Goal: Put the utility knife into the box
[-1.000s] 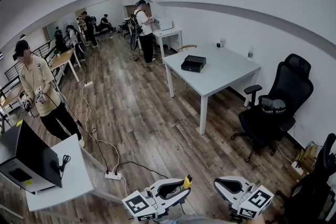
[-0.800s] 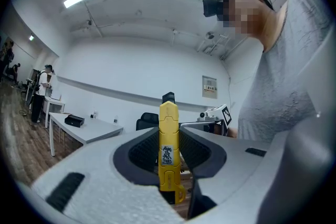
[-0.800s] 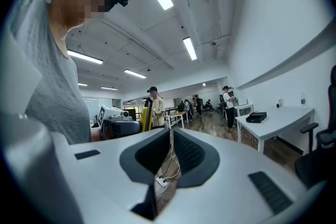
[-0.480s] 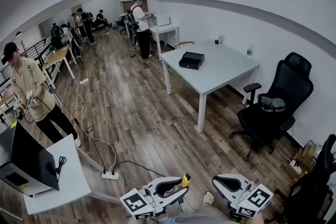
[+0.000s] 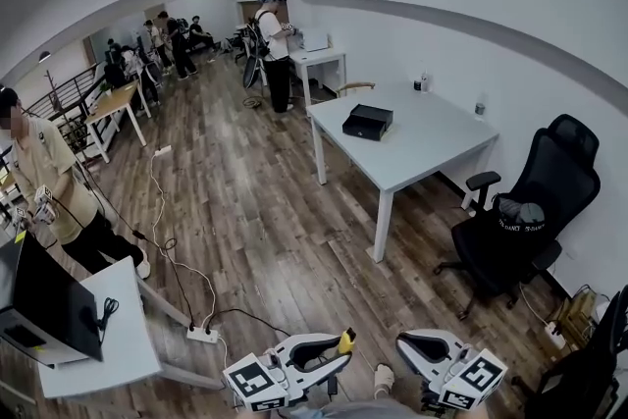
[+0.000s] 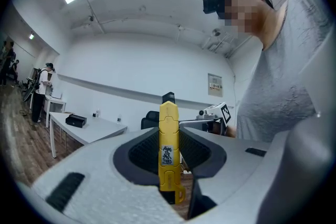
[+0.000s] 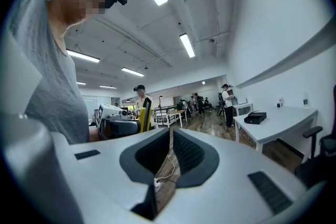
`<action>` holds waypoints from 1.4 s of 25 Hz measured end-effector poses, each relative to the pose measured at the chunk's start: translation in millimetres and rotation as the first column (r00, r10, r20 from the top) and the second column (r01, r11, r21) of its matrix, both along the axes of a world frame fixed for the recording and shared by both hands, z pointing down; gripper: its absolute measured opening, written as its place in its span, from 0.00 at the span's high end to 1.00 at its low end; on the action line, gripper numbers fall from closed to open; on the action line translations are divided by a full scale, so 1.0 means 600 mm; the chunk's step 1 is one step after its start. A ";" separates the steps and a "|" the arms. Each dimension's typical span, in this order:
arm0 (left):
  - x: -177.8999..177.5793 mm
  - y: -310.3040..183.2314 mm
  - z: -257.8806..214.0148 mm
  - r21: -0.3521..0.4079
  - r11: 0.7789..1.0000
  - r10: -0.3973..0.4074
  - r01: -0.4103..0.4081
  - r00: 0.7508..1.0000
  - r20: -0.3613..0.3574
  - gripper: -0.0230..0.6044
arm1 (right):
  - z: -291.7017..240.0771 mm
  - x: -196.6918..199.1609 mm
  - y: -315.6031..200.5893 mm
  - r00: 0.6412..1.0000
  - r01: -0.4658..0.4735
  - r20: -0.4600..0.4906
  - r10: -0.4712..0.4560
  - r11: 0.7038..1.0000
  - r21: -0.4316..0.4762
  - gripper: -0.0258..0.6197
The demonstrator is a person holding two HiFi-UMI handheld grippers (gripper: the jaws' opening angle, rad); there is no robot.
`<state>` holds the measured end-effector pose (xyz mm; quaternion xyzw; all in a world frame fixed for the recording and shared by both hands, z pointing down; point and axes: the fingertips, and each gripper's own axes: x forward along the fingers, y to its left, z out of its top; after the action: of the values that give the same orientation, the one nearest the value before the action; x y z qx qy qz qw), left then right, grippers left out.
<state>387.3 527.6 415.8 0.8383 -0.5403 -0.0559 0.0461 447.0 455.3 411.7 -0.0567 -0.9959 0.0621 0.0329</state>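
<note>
Utility knife point(image 5: 345, 341) sits in the left hand-held gripper point(image 5: 329, 355), well apart from the box point(image 5: 368, 122) on the table point(image 5: 437, 147). Left gripper view: jaws clamp its yellow body upright. Right gripper view: right hand-held gripper point(image 7: 170, 131) pinched together, empty. Looks like the carry step; next it needs walking over to the box.
</note>
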 end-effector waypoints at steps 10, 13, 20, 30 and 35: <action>-0.061 -0.179 -0.043 0.020 1.000 -0.005 0.004 1.000 0.030 0.77 | -0.029 -0.057 -0.178 1.000 0.006 0.008 -0.006 1.000 0.016 0.91; -0.069 -0.232 -0.051 0.027 1.000 0.000 -0.001 0.999 0.033 0.77 | -0.036 -0.064 -0.231 1.000 0.002 0.010 -0.003 1.000 0.021 0.91; -0.079 -0.336 -0.055 0.031 1.000 -0.003 0.001 0.999 0.047 0.77 | -0.040 -0.082 -0.332 1.000 0.017 0.015 -0.018 0.999 0.028 0.91; -0.102 -0.421 -0.046 0.011 0.999 -0.053 0.052 0.998 0.035 0.77 | -0.024 -0.105 -0.420 0.998 0.066 0.021 -0.066 0.998 0.002 0.91; -0.124 -0.437 -0.038 -0.008 0.998 -0.065 0.065 0.997 0.035 0.77 | -0.016 -0.122 -0.444 0.998 0.064 0.016 -0.064 0.998 -0.003 0.91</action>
<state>312.9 265.5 393.1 0.8209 -0.5684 -0.0403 0.0387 373.9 189.1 402.2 -0.0893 -0.9937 0.0623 0.0269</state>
